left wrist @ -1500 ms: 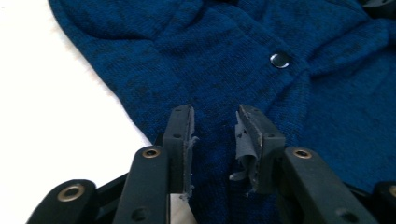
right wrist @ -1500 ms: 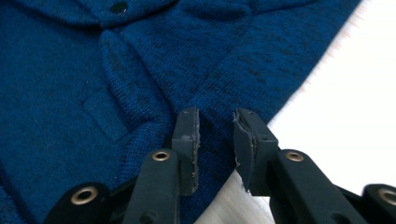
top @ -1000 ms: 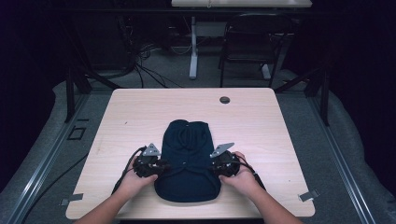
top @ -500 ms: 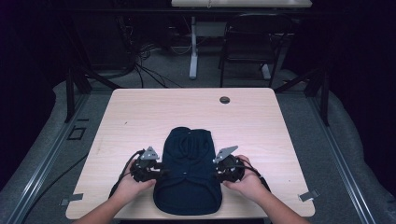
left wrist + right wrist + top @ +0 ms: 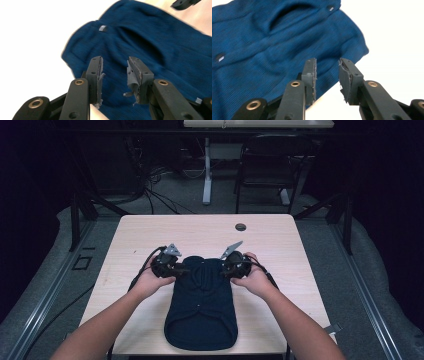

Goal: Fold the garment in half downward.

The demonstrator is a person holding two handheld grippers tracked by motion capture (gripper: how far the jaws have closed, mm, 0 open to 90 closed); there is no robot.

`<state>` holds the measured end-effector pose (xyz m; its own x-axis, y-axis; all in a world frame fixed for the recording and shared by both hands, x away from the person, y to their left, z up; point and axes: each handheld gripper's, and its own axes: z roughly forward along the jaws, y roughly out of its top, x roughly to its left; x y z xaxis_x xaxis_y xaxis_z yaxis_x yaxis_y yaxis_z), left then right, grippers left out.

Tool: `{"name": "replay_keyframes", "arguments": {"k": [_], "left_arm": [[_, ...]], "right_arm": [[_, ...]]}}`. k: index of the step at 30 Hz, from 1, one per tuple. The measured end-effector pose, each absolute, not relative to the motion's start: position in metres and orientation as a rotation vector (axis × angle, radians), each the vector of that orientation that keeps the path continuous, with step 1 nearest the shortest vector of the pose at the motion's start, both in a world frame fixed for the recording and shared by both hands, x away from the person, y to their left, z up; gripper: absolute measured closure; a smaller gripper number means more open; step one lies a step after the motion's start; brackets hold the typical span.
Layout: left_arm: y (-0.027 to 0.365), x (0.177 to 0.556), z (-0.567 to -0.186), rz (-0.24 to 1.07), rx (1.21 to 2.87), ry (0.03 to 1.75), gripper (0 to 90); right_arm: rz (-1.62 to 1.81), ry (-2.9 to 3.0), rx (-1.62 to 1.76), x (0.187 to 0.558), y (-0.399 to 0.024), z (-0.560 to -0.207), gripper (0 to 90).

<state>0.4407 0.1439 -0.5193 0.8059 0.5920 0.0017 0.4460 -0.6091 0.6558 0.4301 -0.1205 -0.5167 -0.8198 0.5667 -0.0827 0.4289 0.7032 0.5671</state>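
1. Left gripper sits at the left far corner of the dark blue sweater. Its jaws stand apart with nothing between them, and the left gripper view has them hanging over the knit just inside that corner edge. My guess is it's parked there because a corner is the easiest bit to pinch without bunching the middle.

2. The sweater itself lies flat on the bench, stretched from about mid-bench back toward the person, with its near end right at the bench's near edge. There's a fold or opening running across the far part and a few small buttons or snaps along it.

3. Right gripper mirrors the left one at the sweater's right far corner. Jaws also apart, empty, sitting over the knit right where it meets bare bench in the right gripper view. Looks to me like both corners are meant to be grabbed together.

4. Room to move: lots of bare bench beyond the sweater's far end, and decent strips to either side of it. The only other thing is a small dark round cap well beyond the sweater, near the far edge. Almost no spare room on the sweater's near side.
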Motion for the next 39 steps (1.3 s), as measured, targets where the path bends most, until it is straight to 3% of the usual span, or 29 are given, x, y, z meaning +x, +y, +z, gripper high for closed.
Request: {"name": "replay_keyframes", "arguments": {"k": [16,28,39], "left_arm": [[0.133,0.5,-0.532,0.34,2.37,0.782,62.9],[0.124,0.509,-0.553,0.368,2.449,0.838,56.7],[0.122,0.508,-0.558,0.378,2.461,0.834,59.3]], "right_arm": [[0.653,2.663,0.773,0.495,-0.102,-0.531,62.4],[0.58,2.677,0.789,0.504,-0.092,-0.547,56.3],[0.558,2.711,0.828,0.505,-0.089,-0.55,65.0]]}}
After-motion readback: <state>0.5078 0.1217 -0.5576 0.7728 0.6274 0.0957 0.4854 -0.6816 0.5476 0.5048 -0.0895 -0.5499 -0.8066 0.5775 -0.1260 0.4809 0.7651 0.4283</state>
